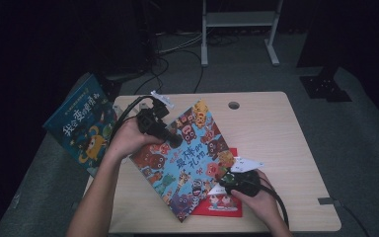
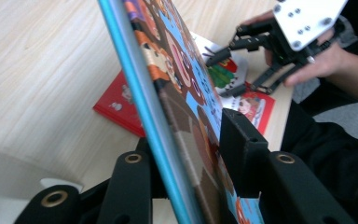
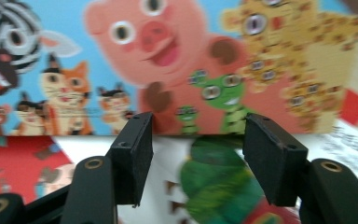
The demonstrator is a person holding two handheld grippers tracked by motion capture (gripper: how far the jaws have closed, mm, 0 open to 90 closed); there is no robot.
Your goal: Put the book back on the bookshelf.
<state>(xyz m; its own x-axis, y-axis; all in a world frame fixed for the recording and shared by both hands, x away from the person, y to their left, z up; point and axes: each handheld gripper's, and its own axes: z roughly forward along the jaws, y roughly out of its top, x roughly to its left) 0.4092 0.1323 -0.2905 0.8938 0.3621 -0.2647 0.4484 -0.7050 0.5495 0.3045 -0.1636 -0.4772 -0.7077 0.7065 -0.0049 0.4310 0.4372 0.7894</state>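
Three books in the high view: a thin, glossy light-blue picture book [image 1: 187,158] crowded with cartoon animals, tilted up at centre frame; a flat red picture book [image 1: 224,205] under its lower right corner on the pale wood-grain table [image 1: 276,128]; a darker blue hardback [image 1: 81,126] at the left, overhanging the table's left edge

In the left gripper view, light-blue picture book [image 2: 168,93] seen edge-on, a shiny turquoise spine running from top centre to bottom centre, standing steeply between two matte black jaws. Left gripper [image 1: 170,139] clamped on that upper left edge, both pads against the covers, held in a fist with the forearm rising from bottom left of the high view

Right gripper [image 1: 227,178] at lower right of centre, gripped from behind by a hand, nose aimed at the book's lower right edge. In the right gripper view, two blocky black jaws standing apart, nothing pinched; between them a blurred green caterpillar drawing on a white page of the red picture book [image 3: 23,163], above them the cartoon pig and frog on the light-blue cover [image 3: 168,60]

One round hole [image 1: 234,105] in the table top near its far edge
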